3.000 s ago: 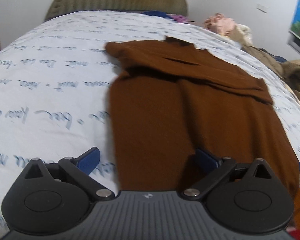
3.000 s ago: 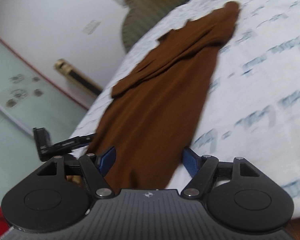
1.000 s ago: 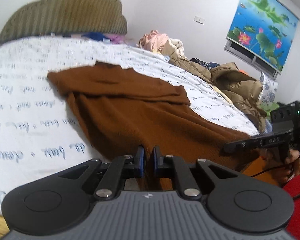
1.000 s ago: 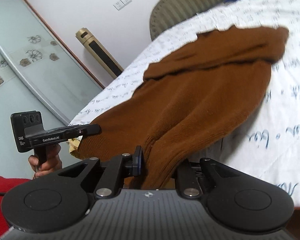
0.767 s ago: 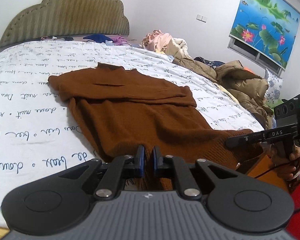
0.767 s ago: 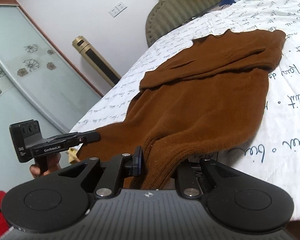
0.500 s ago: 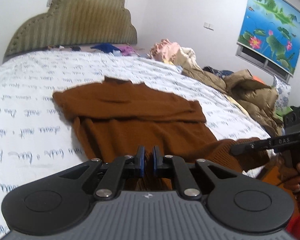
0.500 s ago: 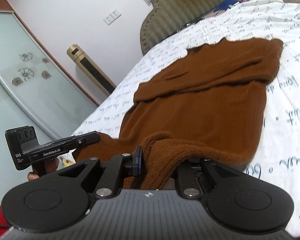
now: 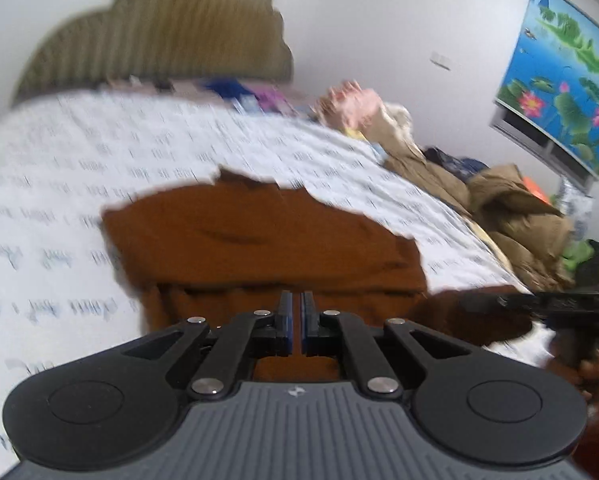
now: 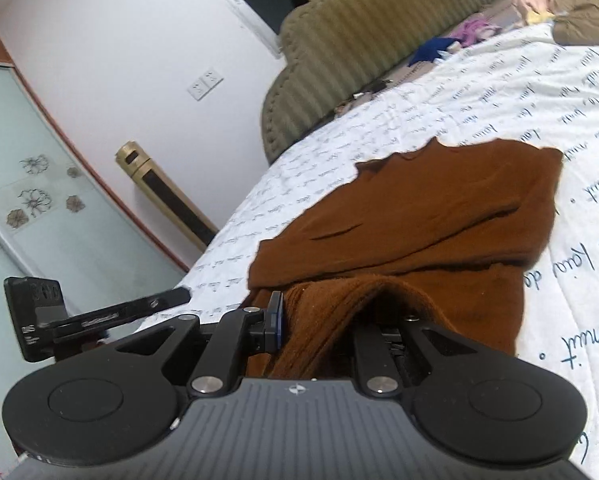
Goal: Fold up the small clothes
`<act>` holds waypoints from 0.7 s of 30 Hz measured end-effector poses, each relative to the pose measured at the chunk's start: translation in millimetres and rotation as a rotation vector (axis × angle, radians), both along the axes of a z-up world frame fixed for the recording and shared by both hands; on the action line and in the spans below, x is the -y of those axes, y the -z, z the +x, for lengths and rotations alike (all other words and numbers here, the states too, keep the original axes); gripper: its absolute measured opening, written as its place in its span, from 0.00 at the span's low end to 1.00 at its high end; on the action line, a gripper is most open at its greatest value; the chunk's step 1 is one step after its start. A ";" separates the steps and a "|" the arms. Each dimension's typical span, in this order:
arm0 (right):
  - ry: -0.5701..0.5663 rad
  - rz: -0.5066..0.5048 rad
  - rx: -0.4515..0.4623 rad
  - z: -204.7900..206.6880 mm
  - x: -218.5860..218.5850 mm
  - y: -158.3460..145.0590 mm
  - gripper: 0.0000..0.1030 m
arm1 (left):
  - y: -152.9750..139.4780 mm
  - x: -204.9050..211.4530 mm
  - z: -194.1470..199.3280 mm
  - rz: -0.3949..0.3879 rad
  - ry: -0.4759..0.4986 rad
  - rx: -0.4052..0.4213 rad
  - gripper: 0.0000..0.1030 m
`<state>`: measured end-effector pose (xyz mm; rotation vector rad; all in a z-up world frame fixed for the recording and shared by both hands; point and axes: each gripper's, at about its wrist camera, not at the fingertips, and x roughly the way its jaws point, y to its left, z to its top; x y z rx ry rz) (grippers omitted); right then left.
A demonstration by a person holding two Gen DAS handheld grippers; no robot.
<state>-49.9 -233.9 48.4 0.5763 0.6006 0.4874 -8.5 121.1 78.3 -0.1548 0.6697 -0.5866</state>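
A: Surface?
B: Bed [image 10: 451,92] with a white sheet printed in blue cursive. Olive ribbed headboard [image 10: 363,32], scalloped top. White walls, lotus-pond picture [image 9: 563,72] on one wall, gold tower unit [image 10: 159,196] beside a frosted glass panel with flower motifs.
A: Garment?
B: One brown knit sweater [image 10: 439,216], sleeves folded across the chest, lying flat mid-bed. Its hem is lifted off the sheet at the near edge.
A: Grippers?
B: Two. Left gripper [image 9: 296,320] pinched nearly closed on the hem, thin fabric only. Right gripper [image 10: 319,316] narrow, clamped on a thick bunched roll of hem.
A: Other clutter?
B: Pile of tan jackets [image 9: 499,204] and pink cloth along the far side. Left view is blurred.
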 end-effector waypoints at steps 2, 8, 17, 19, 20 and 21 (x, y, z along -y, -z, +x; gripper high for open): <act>0.009 0.006 -0.020 -0.7 2.9 8.0 0.19 | 12.3 -3.8 -7.3 0.032 0.013 -0.039 0.05; 0.041 0.023 -0.059 -6.5 10.9 23.9 0.19 | 62.4 -28.5 -35.0 0.011 -0.017 -0.202 0.08; 0.042 0.028 -0.065 -9.1 10.1 27.5 0.21 | 123.8 -37.2 -54.8 -0.304 -0.034 -0.408 0.18; 0.043 0.027 -0.063 -11.0 10.0 27.9 0.21 | 130.9 -44.9 -52.6 -0.414 -0.021 -0.446 0.39; 0.043 0.028 -0.064 -11.7 10.5 28.5 0.21 | 132.4 -49.0 -52.9 -0.470 -0.014 -0.457 0.56; 0.046 0.029 -0.067 -12.2 11.0 29.3 0.21 | 132.6 -52.2 -54.6 -0.506 -0.011 -0.455 0.69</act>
